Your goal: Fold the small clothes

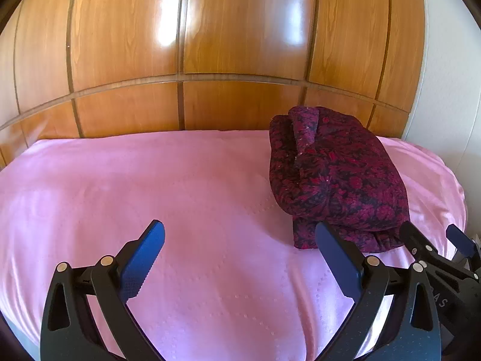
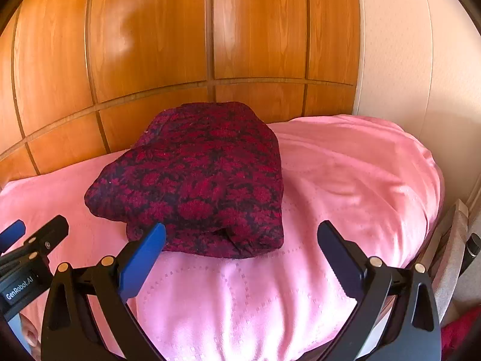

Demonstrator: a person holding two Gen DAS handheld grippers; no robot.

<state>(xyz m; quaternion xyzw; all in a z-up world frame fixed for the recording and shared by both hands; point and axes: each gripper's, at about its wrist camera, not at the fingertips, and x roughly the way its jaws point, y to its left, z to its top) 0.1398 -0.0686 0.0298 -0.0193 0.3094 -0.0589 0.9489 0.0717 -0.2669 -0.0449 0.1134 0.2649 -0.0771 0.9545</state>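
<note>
Pink bedspread (image 2: 345, 165): folded floral garment (image 2: 195, 180), long axis toward wooden panels; both hand-held grippers agape, empty.

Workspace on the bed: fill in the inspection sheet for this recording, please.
Surface: pink bedspread, smooth, lightly creased.
Job's things: dark red patterned garment lies folded in a bundle on the bedspread, held by neither claw.
Clutter: nothing seen on the bed.
Grippers: left claw open over bare bedspread; right claw open, garment's near edge just ahead.
Cables: nothing seen.
Surroundings: glossy wooden panelling behind the bed; pale wall at right.
</note>
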